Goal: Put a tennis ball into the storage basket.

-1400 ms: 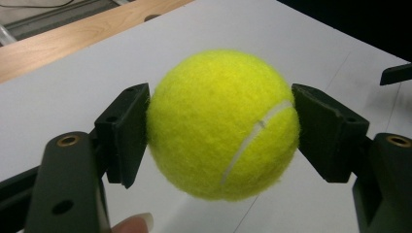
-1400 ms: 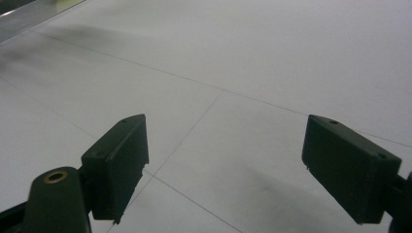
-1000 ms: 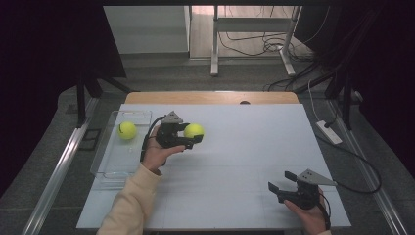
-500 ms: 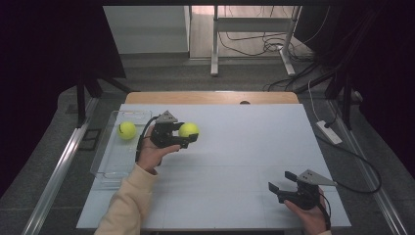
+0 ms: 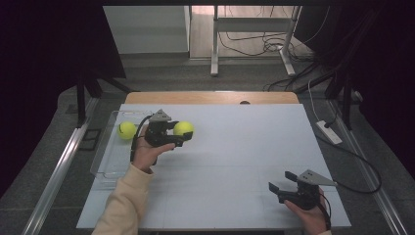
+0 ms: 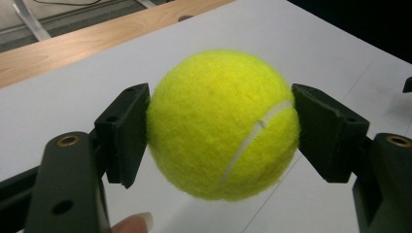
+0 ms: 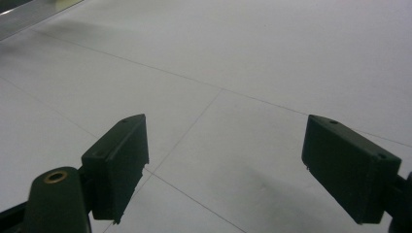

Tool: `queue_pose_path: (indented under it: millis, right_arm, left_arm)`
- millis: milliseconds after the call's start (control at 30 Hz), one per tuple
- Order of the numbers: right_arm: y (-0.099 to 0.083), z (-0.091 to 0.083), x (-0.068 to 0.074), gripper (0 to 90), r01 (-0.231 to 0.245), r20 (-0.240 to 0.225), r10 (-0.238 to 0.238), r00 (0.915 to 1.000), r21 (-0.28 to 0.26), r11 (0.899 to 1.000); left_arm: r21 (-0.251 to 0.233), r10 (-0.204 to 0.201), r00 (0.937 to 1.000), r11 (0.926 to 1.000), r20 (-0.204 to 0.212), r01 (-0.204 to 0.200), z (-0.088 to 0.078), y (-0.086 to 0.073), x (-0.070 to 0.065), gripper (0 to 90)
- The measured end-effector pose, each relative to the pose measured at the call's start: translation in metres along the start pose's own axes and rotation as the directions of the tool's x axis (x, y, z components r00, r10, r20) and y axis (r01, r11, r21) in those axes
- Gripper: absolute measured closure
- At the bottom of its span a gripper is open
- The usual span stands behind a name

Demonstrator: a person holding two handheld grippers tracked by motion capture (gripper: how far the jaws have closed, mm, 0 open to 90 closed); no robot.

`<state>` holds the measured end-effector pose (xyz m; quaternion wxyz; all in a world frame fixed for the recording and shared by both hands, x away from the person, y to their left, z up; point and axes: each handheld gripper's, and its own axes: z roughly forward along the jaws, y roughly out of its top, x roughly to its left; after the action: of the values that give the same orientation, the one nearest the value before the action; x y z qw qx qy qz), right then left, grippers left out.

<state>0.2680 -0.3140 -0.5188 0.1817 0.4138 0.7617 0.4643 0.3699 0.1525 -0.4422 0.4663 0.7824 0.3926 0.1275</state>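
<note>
White worktop [image 5: 230, 161] below me: my left gripper [image 5: 182, 133] clamps a ball [image 5: 183, 129], carrying it toward the tray [image 5: 108, 161]; next, lower and release. Right gripper [image 5: 283, 182] gapes empty.

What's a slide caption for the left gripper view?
Left gripper clamps a yellow tennis ball between both black pads above the white table.

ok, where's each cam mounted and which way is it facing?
High view: above the person's side, looking forward and down on the white table; forearms, left gripper, right gripper.
Left gripper view: on that gripper, along jaws clamping the yellow felt tennis ball; fingertip shows.
Right gripper view: along open jaws at bare tabletop.
Shared: high and left views both show the ball.
</note>
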Motion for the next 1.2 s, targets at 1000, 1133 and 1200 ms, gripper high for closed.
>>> queue_pose_path:
  millis: [1000,1133,1200]
  right_arm:
    - [0.000,0.000,0.000,17.0,0.000,0.002,0.000,1.0000,-0.001,1.000]
    - [0.000,0.000,0.000,17.0,0.001,0.000,-0.001,1.0000,0.000,1.000]
    - [0.000,0.000,0.000,17.0,0.001,0.001,-0.001,1.0000,0.000,1.000]
  left_arm:
    - [-0.025,-0.061,0.9961,0.9979,-0.063,0.060,-0.022,-0.008,0.023,27.2]
    - [-0.030,-0.070,0.9941,0.9973,-0.083,0.068,-0.026,-0.009,0.028,27.2]
    - [-0.031,-0.073,0.9937,0.9970,-0.085,0.071,-0.027,-0.010,0.029,27.2]
